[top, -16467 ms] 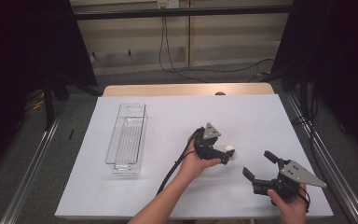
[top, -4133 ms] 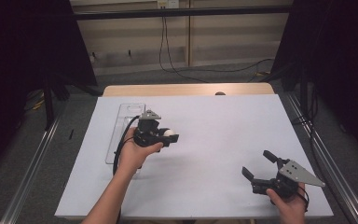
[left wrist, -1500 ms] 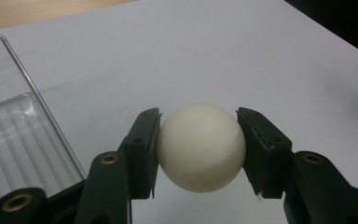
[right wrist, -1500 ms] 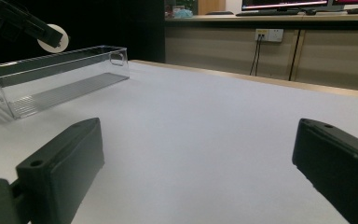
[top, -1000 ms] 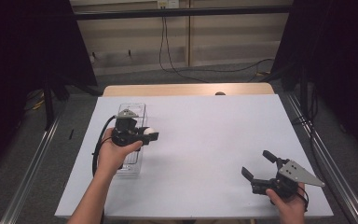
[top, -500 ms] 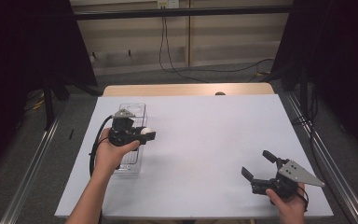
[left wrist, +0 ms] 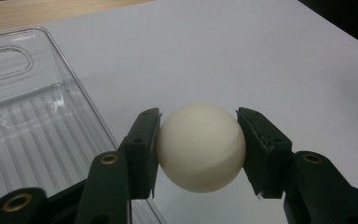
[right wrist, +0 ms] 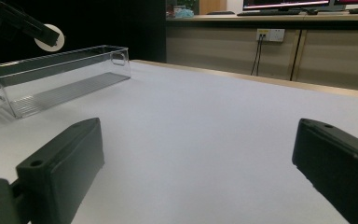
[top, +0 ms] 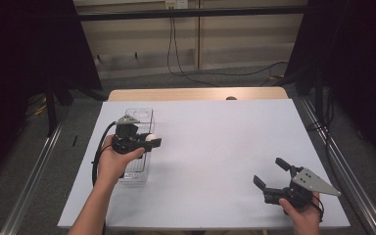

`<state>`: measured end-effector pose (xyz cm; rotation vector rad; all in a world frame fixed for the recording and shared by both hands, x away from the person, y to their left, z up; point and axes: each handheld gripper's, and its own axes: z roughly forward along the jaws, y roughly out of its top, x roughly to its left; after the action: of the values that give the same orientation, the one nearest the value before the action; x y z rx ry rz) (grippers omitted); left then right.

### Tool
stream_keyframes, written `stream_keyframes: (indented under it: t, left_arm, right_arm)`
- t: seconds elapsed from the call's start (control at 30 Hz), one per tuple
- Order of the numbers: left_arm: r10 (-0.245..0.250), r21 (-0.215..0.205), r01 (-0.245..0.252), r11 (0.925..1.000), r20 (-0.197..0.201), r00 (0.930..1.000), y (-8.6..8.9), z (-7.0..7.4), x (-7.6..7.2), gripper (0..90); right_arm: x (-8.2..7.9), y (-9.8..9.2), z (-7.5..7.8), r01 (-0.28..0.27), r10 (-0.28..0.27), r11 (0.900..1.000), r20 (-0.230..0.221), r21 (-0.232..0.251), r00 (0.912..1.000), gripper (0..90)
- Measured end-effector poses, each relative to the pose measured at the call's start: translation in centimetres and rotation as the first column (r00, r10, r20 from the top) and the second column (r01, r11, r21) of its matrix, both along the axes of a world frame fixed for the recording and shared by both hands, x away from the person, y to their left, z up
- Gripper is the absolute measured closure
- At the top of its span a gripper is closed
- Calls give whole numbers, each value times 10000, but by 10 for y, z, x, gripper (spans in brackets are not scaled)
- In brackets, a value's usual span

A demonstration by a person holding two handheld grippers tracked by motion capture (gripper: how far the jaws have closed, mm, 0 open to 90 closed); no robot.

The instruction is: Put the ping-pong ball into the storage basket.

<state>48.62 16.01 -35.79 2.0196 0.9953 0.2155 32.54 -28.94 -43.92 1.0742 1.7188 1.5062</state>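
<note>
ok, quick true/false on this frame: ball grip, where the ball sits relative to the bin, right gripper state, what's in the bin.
1. The left gripper is clamped on a white ball. True.
2. The ball lies inside the clear bin. False: it is held in the air at the bin's right edge.
3. The right gripper holds a second ball. False: its jaws stand open with nothing between them.
4. The bin holds nothing. True.
5. The bin stands on the white table. True.
</note>
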Motion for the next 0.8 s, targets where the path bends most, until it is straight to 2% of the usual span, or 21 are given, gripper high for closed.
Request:
stream_keyframes:
  t: [0.03,0.07,0.1,0.23,0.33,0.6,0.8]
  left_arm:
    - [89,-92,-89,9999,-12,10000,0,0,0,511]
    - [9,29,-10,10000,24,10000,1,0,0,511]
    - [4,-90,-3,10000,78,10000,2,-1,0,511]
    - [-26,66,25,10000,29,10000,4,-1,0,511]
    - [124,-90,-123,9999,33,9999,4,-2,-1,511]
    - [140,-125,-140,9998,-5,9999,8,-1,0,511]
    - [188,4,-188,9998,21,9998,10,-1,0,511]
  right_arm:
    - [0,0,0,-3,3,10000,-5,4,10000,16]
    - [0,0,0,26,-26,10000,-11,22,10000,16]
    - [0,0,0,40,-40,10000,-12,22,10000,16]
    - [0,0,0,30,-30,10000,24,45,10000,16]
    - [0,1,0,-2,2,10000,-21,55,10000,17]
    - [0,0,0,-14,14,10000,-9,25,10000,17]
    - [0,1,0,-32,32,10000,-18,20,10000,17]
